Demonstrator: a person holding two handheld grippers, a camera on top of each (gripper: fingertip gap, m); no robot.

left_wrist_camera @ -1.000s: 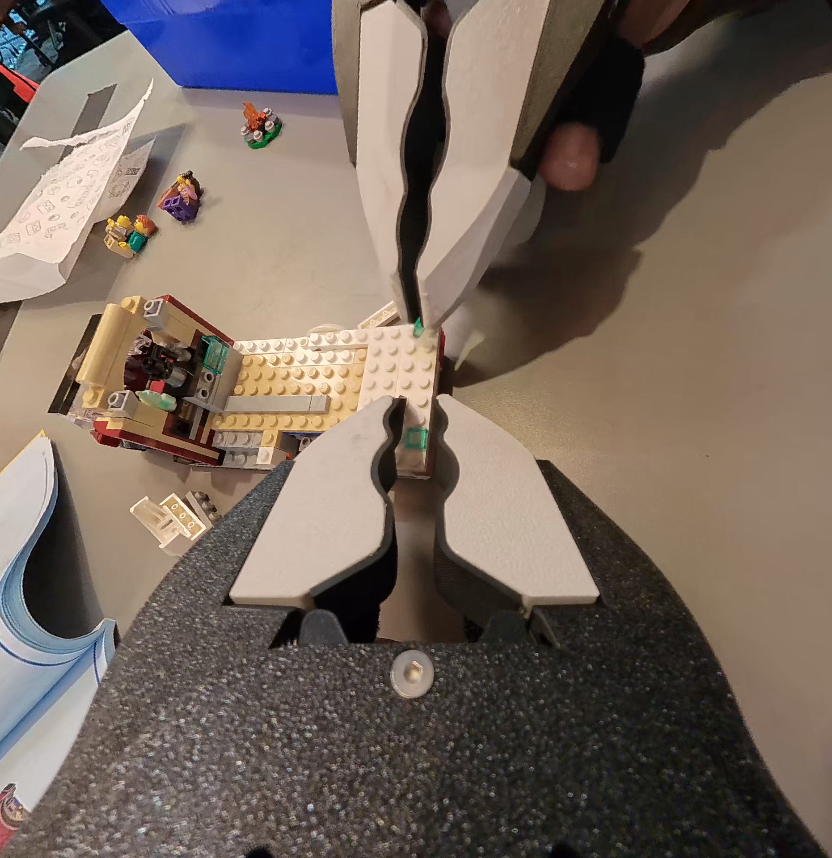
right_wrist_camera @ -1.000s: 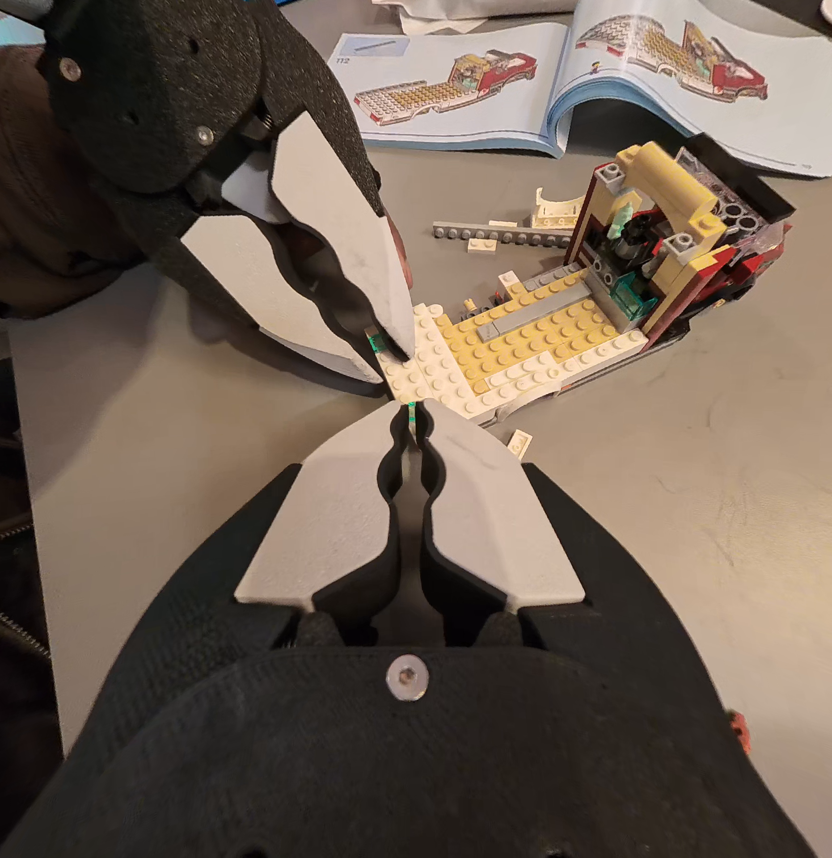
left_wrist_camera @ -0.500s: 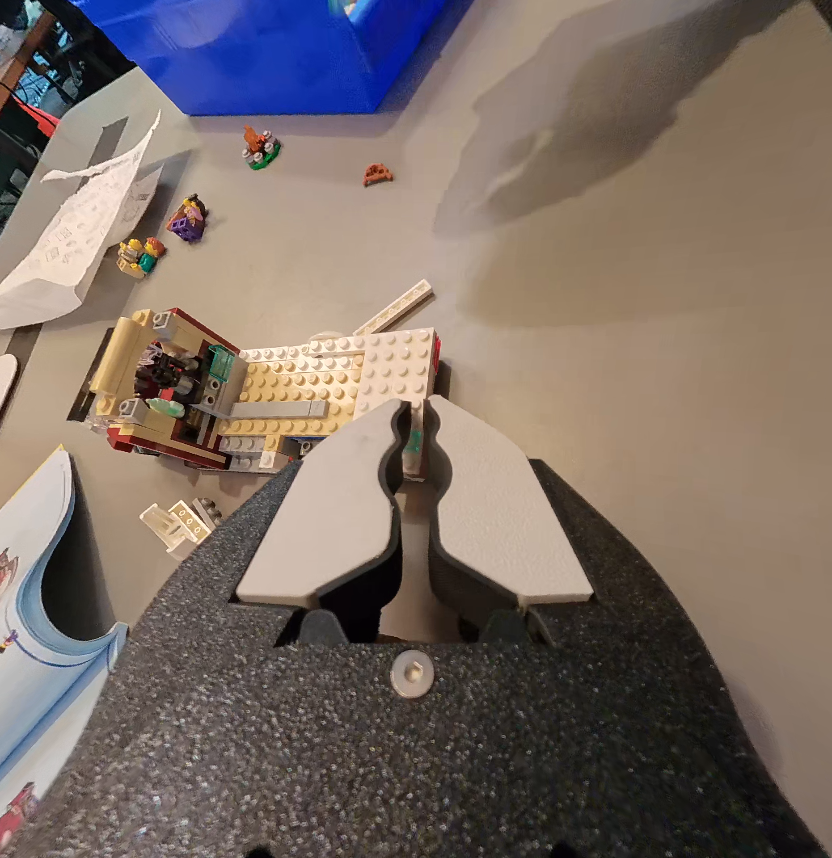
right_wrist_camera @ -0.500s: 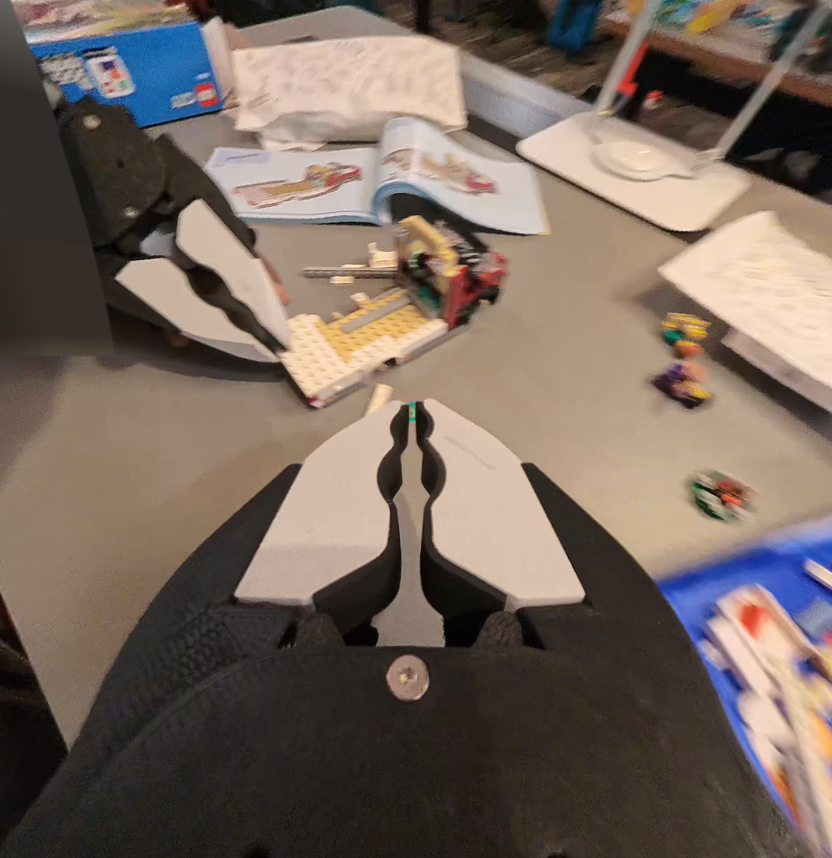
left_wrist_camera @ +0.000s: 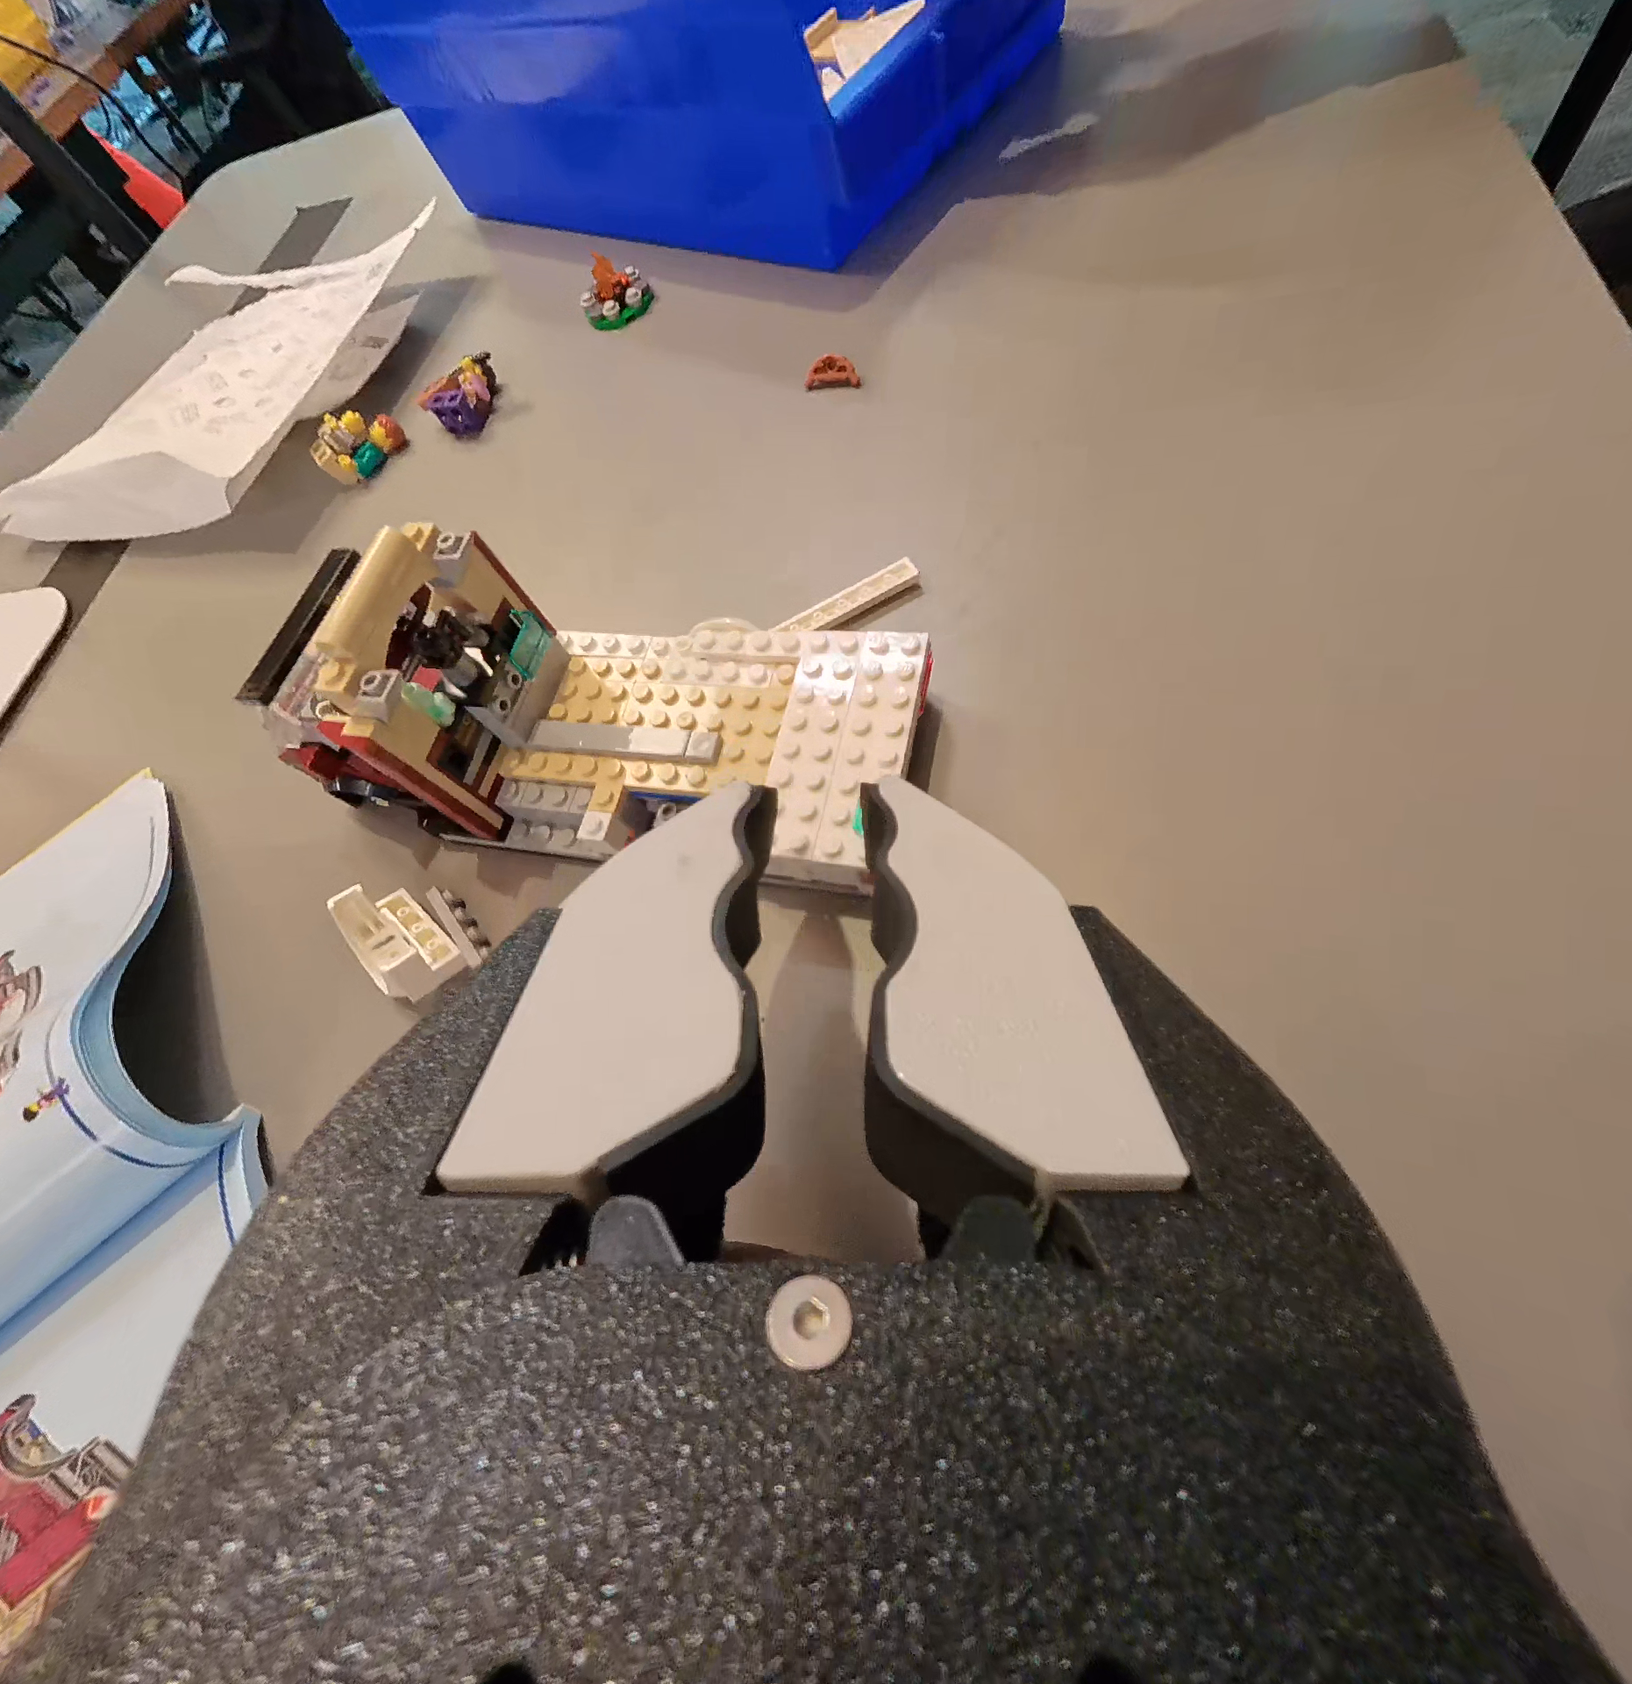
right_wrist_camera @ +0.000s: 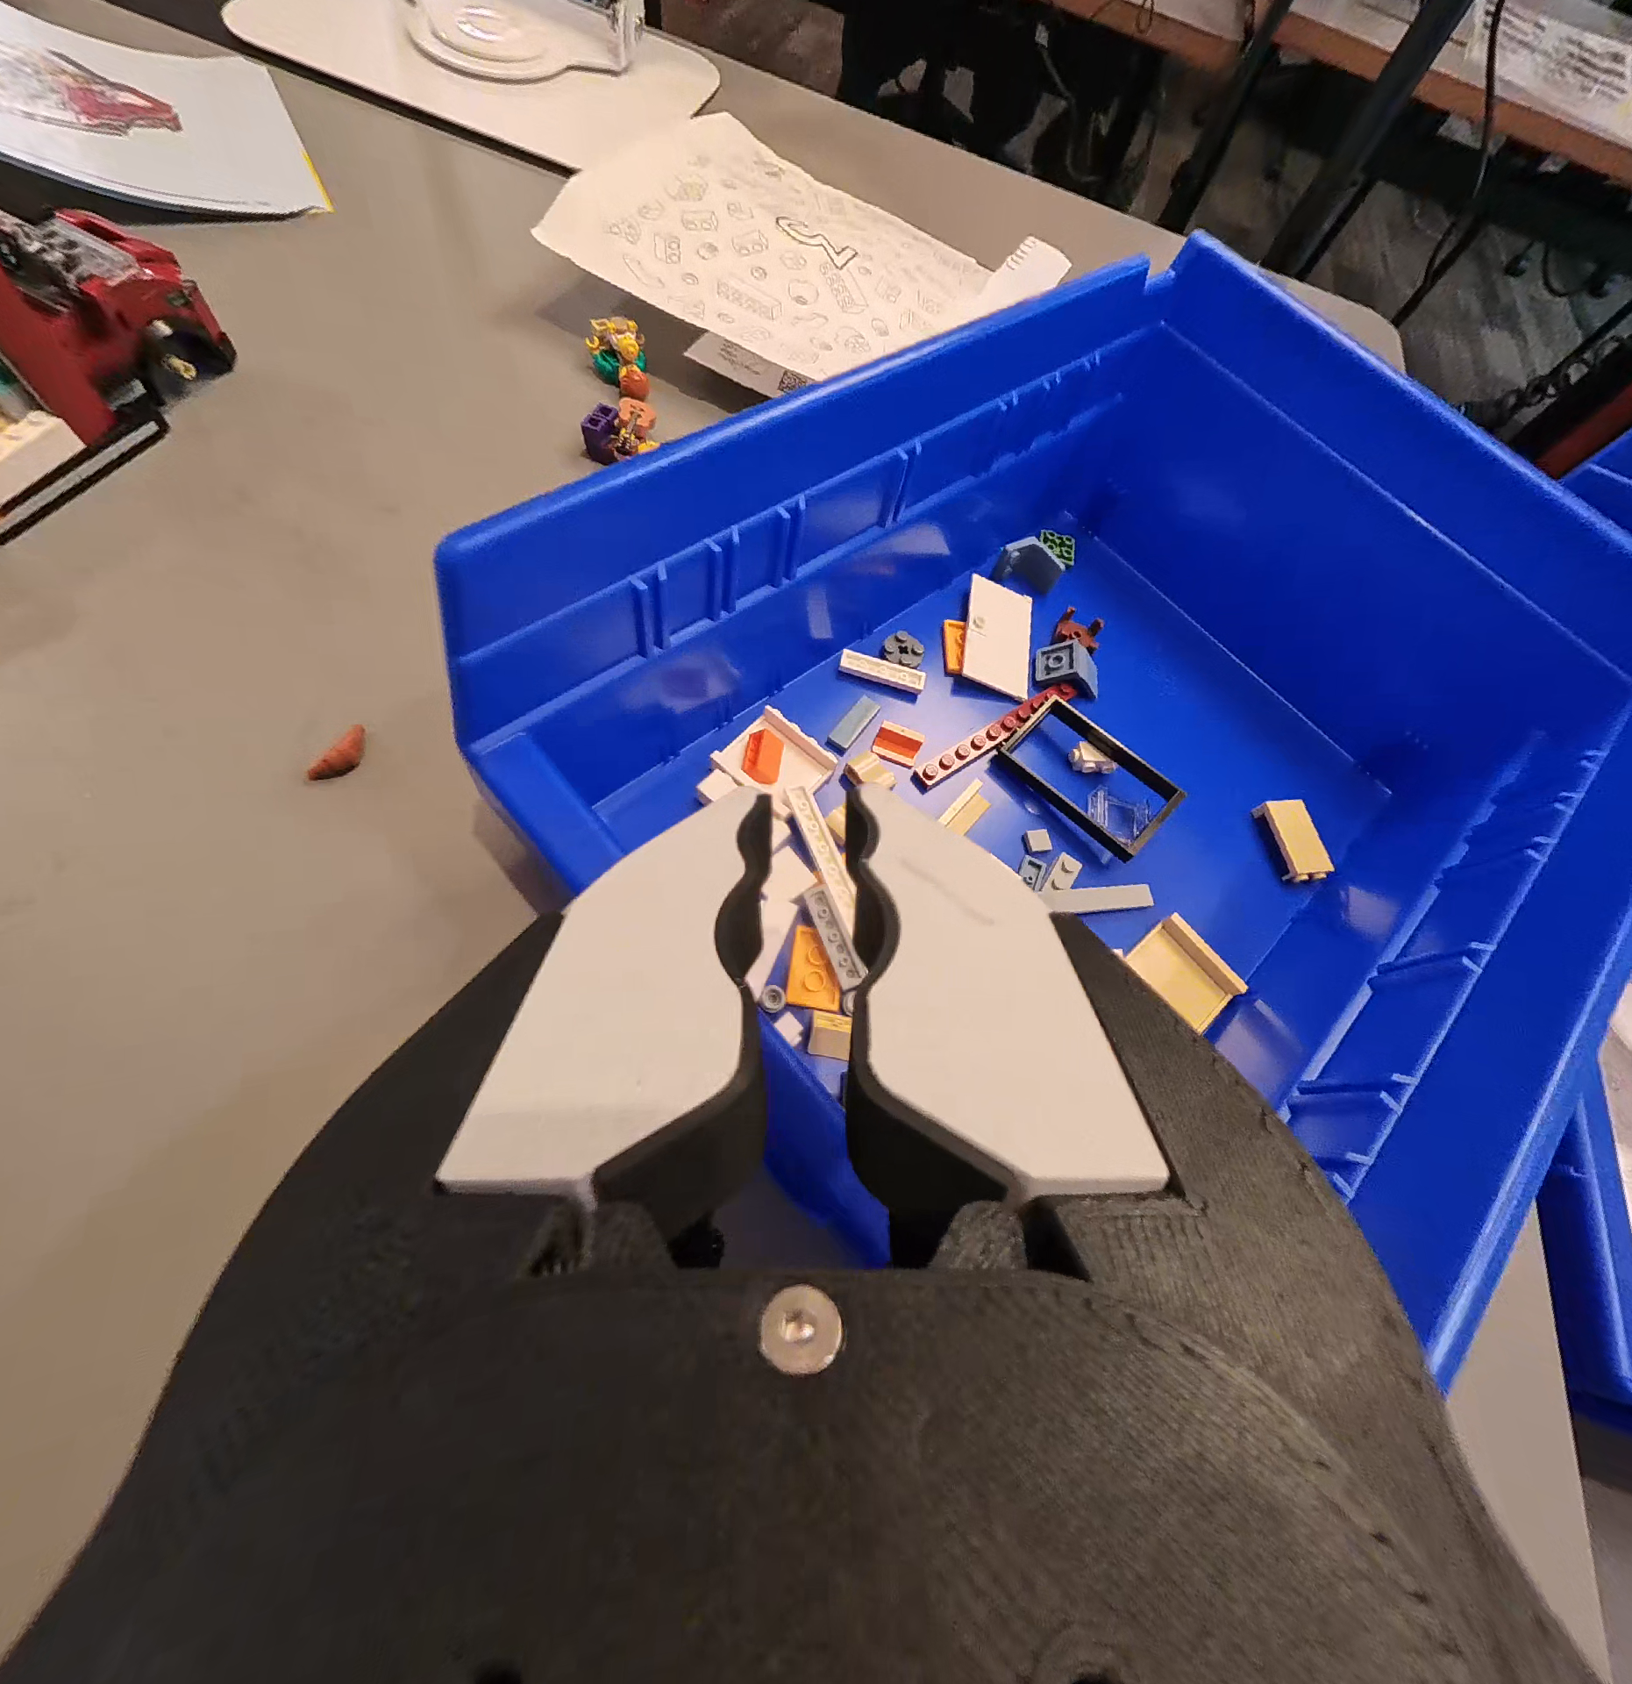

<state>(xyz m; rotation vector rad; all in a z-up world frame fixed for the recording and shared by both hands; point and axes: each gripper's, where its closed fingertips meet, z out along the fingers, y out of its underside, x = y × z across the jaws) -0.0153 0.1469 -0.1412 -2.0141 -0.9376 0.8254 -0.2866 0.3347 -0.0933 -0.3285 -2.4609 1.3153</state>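
Bricks lie loose in the blue bin (right_wrist_camera: 557, 629) under our right gripper (right_wrist_camera: 807, 806), jaws parted and holding nothing, while our left gripper (left_wrist_camera: 816, 802) stands open, straddling the white rear plate (left_wrist_camera: 844, 720) of the part-built brick vehicle (left_wrist_camera: 557, 711).

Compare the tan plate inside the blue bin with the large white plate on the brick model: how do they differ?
The tan plate lies loose on the floor of the bin, among scattered pieces; the white plate is fixed on the model, at its end. The tan plate looks short and narrow; the white plate looks broad, with many studs. Both lie flat.
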